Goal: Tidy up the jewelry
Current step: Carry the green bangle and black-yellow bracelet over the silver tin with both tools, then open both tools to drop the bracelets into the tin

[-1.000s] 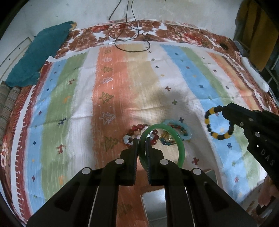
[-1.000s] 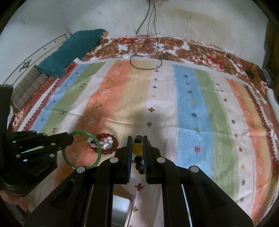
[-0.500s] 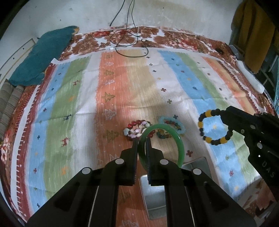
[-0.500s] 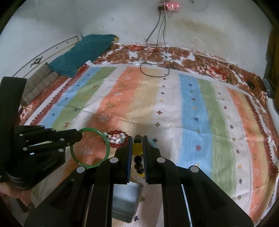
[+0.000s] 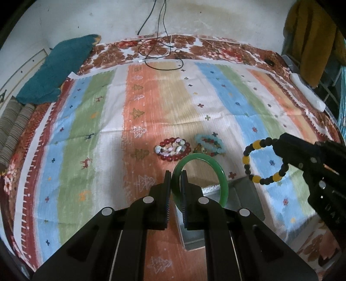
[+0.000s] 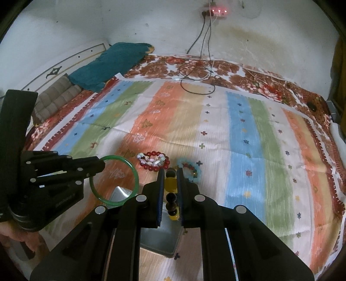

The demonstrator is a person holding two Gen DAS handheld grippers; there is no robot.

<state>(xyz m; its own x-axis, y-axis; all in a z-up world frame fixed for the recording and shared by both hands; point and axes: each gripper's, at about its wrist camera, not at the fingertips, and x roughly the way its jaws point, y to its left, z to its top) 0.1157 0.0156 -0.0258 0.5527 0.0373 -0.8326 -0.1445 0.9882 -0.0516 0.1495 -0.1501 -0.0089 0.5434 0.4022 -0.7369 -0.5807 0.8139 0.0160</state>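
My left gripper (image 5: 175, 173) is shut on a green bangle (image 5: 222, 179) and holds it above the striped cloth; the bangle also shows in the right wrist view (image 6: 132, 173). My right gripper (image 6: 169, 170) is shut on a black and yellow bead bracelet (image 6: 171, 183), which hangs free in the left wrist view (image 5: 248, 160). A grey metal box (image 5: 246, 194) lies below both grippers, also seen in the right wrist view (image 6: 160, 237). A red bead bracelet (image 5: 173, 149) and a pale blue bracelet (image 5: 208, 143) lie on the cloth beyond.
The striped cloth (image 5: 151, 108) covers a bed. A teal cushion (image 5: 56, 69) lies at the far left. Black cables (image 5: 160, 56) coil at the far edge under a wall socket (image 6: 216, 10). A white object (image 5: 307, 95) lies at the right edge.
Both grippers have lifted and drawn back with their bracelets. The grey box has come more into view beneath them, and the bracelets on the cloth now sit farther ahead.
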